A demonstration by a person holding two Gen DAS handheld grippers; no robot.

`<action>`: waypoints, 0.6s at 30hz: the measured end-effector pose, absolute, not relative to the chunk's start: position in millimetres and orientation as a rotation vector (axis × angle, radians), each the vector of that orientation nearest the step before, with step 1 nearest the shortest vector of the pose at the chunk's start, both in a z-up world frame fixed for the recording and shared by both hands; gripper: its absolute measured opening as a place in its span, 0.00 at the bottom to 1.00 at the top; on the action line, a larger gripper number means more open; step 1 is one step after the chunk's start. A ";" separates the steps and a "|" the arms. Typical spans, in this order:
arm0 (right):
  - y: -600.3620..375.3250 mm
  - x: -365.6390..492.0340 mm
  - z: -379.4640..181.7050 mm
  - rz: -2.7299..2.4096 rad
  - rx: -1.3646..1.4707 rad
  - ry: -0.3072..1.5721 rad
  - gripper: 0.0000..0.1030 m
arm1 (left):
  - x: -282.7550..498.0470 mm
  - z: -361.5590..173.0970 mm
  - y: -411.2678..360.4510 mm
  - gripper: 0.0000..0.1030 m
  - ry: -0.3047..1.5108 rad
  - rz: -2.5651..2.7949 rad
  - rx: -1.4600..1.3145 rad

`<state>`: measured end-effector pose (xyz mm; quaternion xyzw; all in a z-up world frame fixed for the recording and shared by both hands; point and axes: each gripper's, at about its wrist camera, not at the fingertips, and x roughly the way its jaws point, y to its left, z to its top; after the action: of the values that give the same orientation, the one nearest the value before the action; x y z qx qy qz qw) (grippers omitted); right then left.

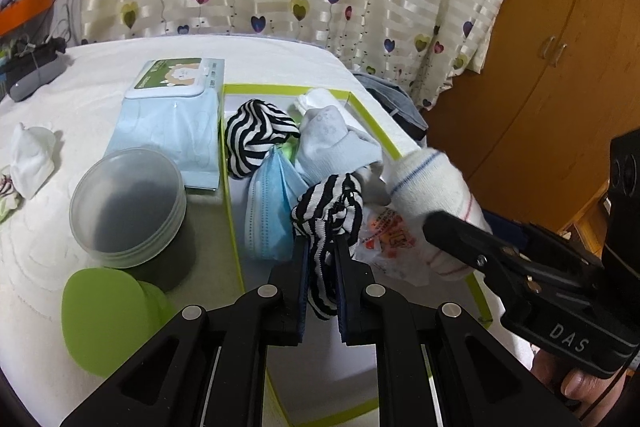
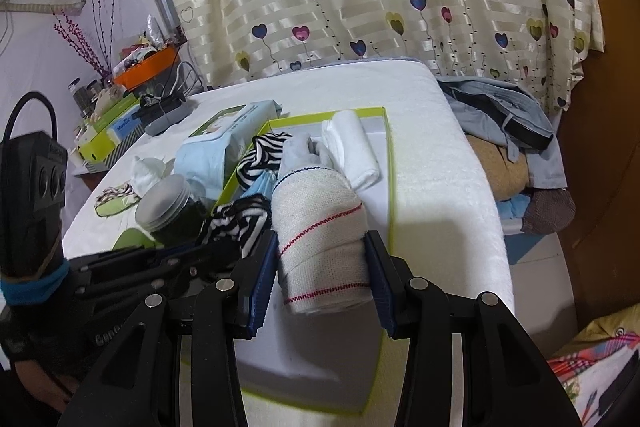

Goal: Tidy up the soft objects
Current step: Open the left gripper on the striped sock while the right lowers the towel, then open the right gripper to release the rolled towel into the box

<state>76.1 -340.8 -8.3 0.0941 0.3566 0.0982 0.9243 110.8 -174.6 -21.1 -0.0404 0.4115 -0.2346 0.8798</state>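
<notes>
My left gripper (image 1: 320, 243) is shut on a black-and-white striped cloth (image 1: 328, 211), low over a shallow white box with a green rim (image 1: 374, 125). In the box lie a second striped cloth (image 1: 256, 133), a blue face mask (image 1: 268, 215), a pale grey sock (image 1: 332, 143), a folded white cloth (image 2: 354, 151) and a crinkly orange-printed packet (image 1: 384, 235). My right gripper (image 2: 320, 241) is shut on a rolled white sock (image 2: 320, 223) with red and blue stripe lines, over the box's right side. In the left wrist view that sock (image 1: 432, 183) hides one right finger.
Left of the box on the white bedcover stand a dark jar with a frosted lid (image 1: 128, 203), green discs (image 1: 104, 323), a pale blue wipes pack (image 1: 172, 123) and a small white cloth (image 1: 30, 159). A clothes pile (image 2: 512, 135) lies beyond the bed's right edge, with a curtain behind.
</notes>
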 end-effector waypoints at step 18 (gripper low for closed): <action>-330.1 78.9 -21.3 0.193 0.174 0.748 0.44 | 86.0 -1.8 -161.2 0.27 0.791 -0.493 -0.082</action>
<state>78.9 -330.1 -21.3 0.0846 0.3642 0.0940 0.9227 86.0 -161.2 -1.8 -0.0393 0.3814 -0.2378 0.8925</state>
